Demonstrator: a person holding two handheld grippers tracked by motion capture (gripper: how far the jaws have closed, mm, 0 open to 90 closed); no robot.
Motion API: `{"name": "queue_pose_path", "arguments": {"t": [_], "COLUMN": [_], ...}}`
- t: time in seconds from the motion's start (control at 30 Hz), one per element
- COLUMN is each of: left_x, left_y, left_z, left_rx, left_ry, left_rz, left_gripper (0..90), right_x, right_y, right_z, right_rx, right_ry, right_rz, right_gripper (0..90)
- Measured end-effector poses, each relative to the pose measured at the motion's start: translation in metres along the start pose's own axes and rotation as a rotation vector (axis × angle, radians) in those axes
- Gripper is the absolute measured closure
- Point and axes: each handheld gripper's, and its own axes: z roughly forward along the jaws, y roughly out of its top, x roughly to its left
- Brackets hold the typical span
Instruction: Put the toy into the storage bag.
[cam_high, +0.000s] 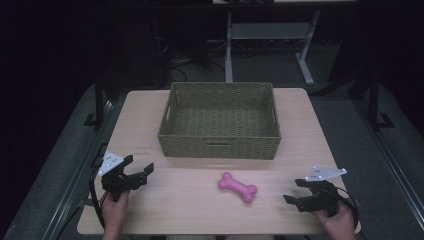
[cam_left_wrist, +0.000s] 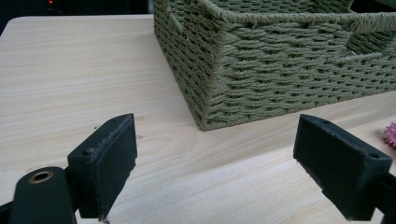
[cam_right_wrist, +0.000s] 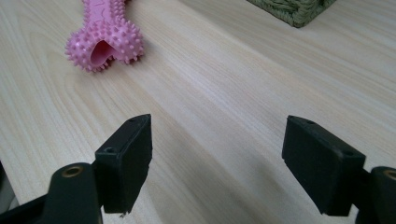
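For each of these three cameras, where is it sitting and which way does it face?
High view: above the near edge, looking forward and down at basket, pink bone toy, both hands and grippers.
Left gripper view: rides that gripper, faces the basket corner; own open jaws.
Right gripper view: rides that gripper, faces the toy; own open jaws.
Shared: the gripper views both catch toy and basket.

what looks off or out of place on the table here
Nothing stands out. The pink spiky bone toy lies intact on the table in front of the woven basket, which sits square and undamaged.

The pink bone toy (cam_right_wrist: 104, 39) runs off the right gripper view's top edge. Only the basket (cam_right_wrist: 293, 9) corner shows there
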Motion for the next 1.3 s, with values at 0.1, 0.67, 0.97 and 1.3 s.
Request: {"name": "queue_pose_path", "arguments": {"t": [0.1,0.67,0.97,1.3], "left_x": [0.0,0.003,0.005,0.007], "left_y": [0.0,-0.002,-0.002,-0.002], "left_z": [0.002,-0.002,-0.004,-0.004], "left_rx": [0.009,0.0,-0.004,-0.008], "left_ry": [0.002,0.007,0.014,0.019], "left_rz": [0.005,-0.006,-0.004,-0.008], "left_gripper": [13.0,13.0,13.0,13.0], "right_x": [-0.001,0.02,0.029,0.042], "right_y": [0.001,0.034,0.05,0.075], "right_z": [0.001,0.002,0.005,0.012], "right_rx": [0.003,0.048,0.096,0.128], "right_ry": [0.009,0.04,0.084,0.141], "right_rz": [0.01,-0.094,-0.137,-0.205], "right_gripper": [23.9,21.3,18.4,17.7]}}
